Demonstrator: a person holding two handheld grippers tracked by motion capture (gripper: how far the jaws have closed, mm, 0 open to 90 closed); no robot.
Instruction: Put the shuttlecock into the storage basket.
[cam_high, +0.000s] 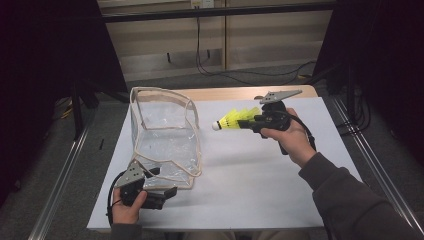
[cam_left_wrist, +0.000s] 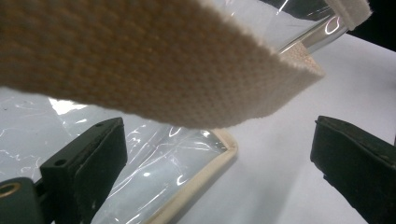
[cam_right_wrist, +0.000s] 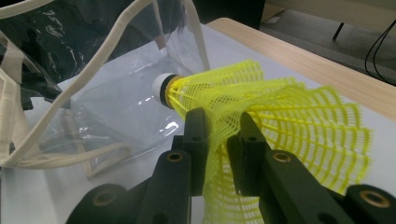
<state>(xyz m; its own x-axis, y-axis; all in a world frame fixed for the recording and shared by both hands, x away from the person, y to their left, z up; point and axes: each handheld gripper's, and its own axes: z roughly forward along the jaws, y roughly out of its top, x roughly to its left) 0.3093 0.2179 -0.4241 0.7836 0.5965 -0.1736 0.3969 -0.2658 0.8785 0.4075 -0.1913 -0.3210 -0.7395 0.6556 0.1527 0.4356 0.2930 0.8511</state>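
Right gripper (cam_high: 248, 123) pinches the yellow shuttlecock (cam_high: 234, 120) just beside the clear bag's rim (cam_high: 192, 107); left gripper (cam_high: 167, 182) spread.

Right claw (cam_high: 246, 123) holds yellow shuttlecock (cam_high: 234, 120) beside clear bag (cam_high: 165, 135).

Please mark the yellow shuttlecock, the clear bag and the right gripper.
yellow shuttlecock (cam_high: 235, 119), high view, on its mesh skirt.
clear bag (cam_high: 165, 132), high view, on its transparent side wall.
right gripper (cam_right_wrist: 218, 128), right gripper view, between the jaw tips.
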